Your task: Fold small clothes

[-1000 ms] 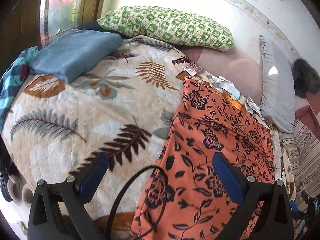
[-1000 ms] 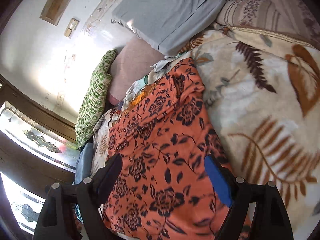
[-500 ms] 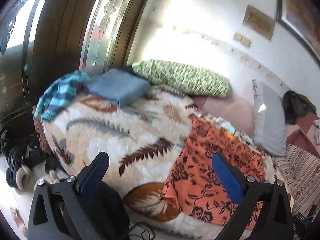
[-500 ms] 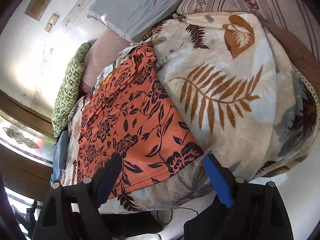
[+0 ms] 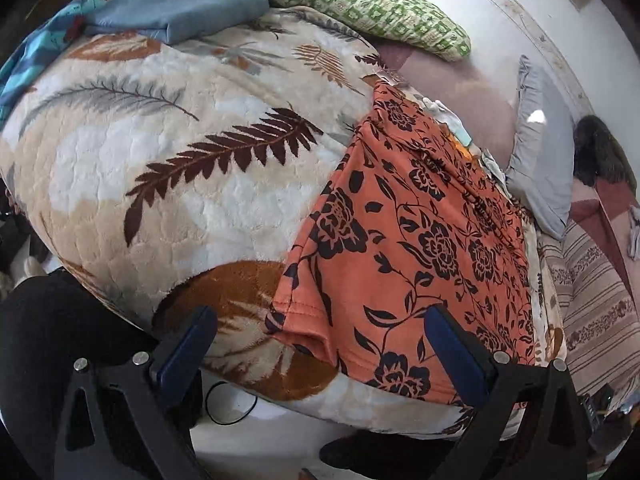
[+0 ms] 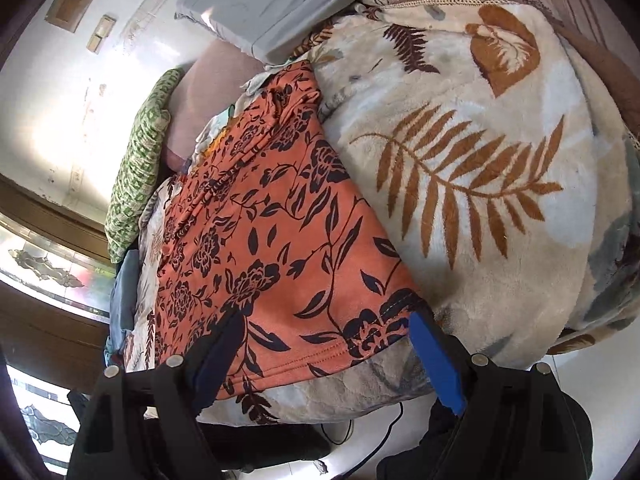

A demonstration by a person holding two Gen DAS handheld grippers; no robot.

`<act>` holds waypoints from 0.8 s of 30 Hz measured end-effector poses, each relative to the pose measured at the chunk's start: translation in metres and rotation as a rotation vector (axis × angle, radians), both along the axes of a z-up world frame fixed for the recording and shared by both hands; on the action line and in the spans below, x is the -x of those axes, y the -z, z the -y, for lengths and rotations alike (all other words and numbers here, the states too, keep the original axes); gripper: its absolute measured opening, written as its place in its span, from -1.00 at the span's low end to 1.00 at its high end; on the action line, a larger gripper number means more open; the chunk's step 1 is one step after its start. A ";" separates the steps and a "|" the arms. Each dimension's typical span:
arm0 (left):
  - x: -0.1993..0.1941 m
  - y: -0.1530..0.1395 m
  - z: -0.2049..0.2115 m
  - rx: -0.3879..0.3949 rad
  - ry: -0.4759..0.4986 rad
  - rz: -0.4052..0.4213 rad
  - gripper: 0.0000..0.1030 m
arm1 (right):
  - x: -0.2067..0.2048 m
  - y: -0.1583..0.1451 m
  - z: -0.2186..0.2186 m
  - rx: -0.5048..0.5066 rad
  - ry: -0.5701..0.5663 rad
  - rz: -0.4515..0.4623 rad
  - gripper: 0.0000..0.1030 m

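An orange garment with black flowers (image 5: 420,240) lies spread flat along the leaf-patterned blanket (image 5: 168,184), its hem at the bed's near edge. My left gripper (image 5: 320,332) stands open just above the hem's left corner, with nothing between its blue pads. In the right wrist view the same orange garment (image 6: 264,232) runs away from me, and my right gripper (image 6: 324,332) hangs open over the hem's right corner, fingers either side of the cloth, not pressing on it.
A green patterned pillow (image 5: 360,4) and a grey pillow (image 5: 540,148) lie at the head of the bed. A folded blue cloth (image 5: 180,8) sits at the far left corner. A striped cover (image 5: 592,300) lies to the right. White floor with a black cable (image 5: 232,404) shows below the bed edge.
Both grippers pulled back from over the garment to the bed's near edge and then dropped closer to the hem. Their jaws stayed wide throughout. The garment has not moved.
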State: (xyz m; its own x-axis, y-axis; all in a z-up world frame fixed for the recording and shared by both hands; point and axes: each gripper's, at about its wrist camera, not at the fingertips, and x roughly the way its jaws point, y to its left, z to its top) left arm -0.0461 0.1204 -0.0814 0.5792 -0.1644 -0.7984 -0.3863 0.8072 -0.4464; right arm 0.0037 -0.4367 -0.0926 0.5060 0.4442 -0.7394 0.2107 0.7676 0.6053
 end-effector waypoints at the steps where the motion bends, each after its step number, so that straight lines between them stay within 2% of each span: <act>1: -0.004 0.004 -0.002 0.018 0.007 -0.008 0.99 | -0.001 0.003 0.001 -0.008 0.001 -0.008 0.68; 3: -0.009 0.009 -0.007 0.061 0.001 -0.020 0.98 | -0.002 0.007 0.003 -0.020 -0.003 -0.024 0.68; 5: -0.015 0.011 -0.010 0.085 0.006 -0.013 0.83 | -0.004 0.011 0.002 -0.036 -0.017 -0.036 0.68; 7: -0.018 0.014 -0.013 0.095 -0.007 -0.027 0.39 | -0.006 0.013 0.003 -0.059 -0.019 -0.047 0.68; 8: -0.018 0.015 -0.015 0.103 -0.014 -0.027 0.36 | -0.006 0.013 0.004 -0.074 -0.019 -0.049 0.68; 11: -0.019 0.018 -0.017 0.088 -0.019 -0.033 0.35 | -0.007 0.013 0.008 -0.096 -0.013 -0.050 0.68; 15: -0.024 0.037 -0.019 0.128 -0.020 -0.101 0.36 | -0.015 0.022 0.014 -0.068 0.010 -0.102 0.68; 19: -0.025 0.037 -0.018 0.113 -0.008 -0.105 0.38 | -0.022 0.024 0.010 -0.001 0.011 -0.101 0.68; 21: -0.024 0.034 -0.019 0.129 -0.009 -0.087 0.37 | -0.025 0.025 0.007 0.108 0.035 -0.138 0.68; 24: -0.020 0.024 -0.021 0.137 -0.015 -0.025 0.36 | -0.032 0.024 -0.005 0.136 -0.038 -0.123 0.68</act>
